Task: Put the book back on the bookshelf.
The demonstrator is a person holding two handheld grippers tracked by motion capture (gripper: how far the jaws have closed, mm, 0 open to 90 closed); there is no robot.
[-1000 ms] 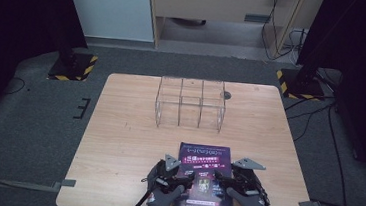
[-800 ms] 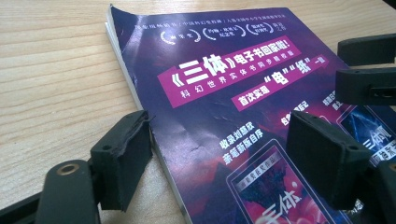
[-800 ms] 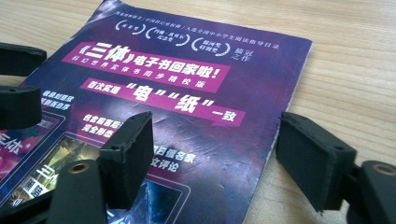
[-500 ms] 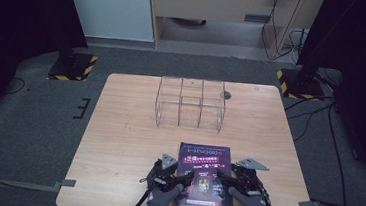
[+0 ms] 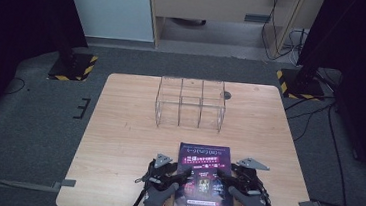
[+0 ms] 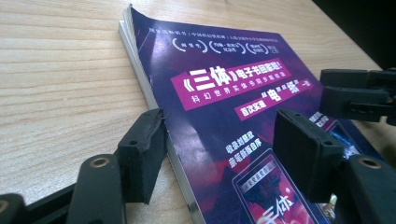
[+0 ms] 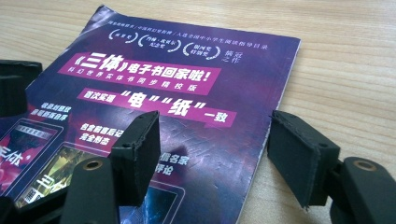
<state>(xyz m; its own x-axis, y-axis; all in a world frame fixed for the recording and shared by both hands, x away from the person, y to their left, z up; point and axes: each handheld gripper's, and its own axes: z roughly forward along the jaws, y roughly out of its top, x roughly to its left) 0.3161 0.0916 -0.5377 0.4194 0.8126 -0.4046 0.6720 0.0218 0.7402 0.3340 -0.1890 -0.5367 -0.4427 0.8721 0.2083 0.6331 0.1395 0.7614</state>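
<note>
While one purple paperback book [image 5: 203, 180] lies flat at the table's [image 5: 117, 142] six o'clock edge, two grippers, left [image 5: 169, 174] and right [image 5: 232, 180], straddle its side edges with jaws spread wide, barely shifted from half a second ago, one clear three-compartment box [image 5: 191, 103] at twelve.

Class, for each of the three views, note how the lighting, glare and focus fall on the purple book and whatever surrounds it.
High view: the table is evenly lit, its surroundings dark; the clear organiser is faint. Left gripper view: the book has sharp print, its far corner softer. Right gripper view: pale sheen on the cover, and the right gripper near-blurred.
</note>
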